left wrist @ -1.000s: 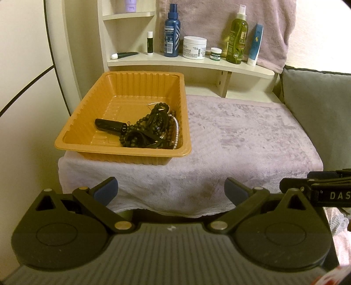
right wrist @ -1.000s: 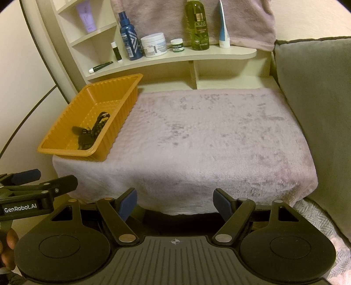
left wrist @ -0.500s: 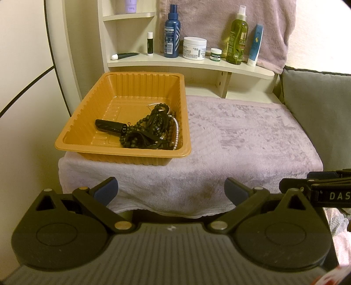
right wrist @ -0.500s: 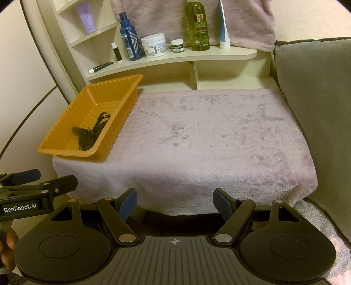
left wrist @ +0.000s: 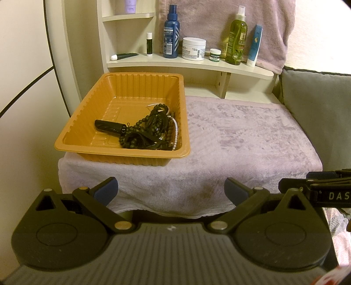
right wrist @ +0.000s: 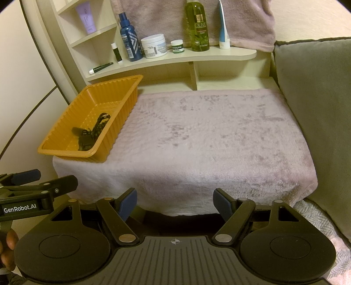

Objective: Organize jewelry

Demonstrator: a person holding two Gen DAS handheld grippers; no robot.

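Nothing moved — tray (left wrist: 122, 151) holds jewelry (left wrist: 151, 131).

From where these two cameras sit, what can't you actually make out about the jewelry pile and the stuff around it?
- Jewelry tangle in the orange tray: the left view shows dark beads, a white bead strand and a black cylinder overlapping; the number of pieces is unclear.
- Right view: the tray's near wall hides most of the pile.
- Shelf bottles: small print unreadable.
- Purple tube: cut off by the top edge.

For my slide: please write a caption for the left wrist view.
Open left gripper faces an orange tray of tangled jewelry on a towel.
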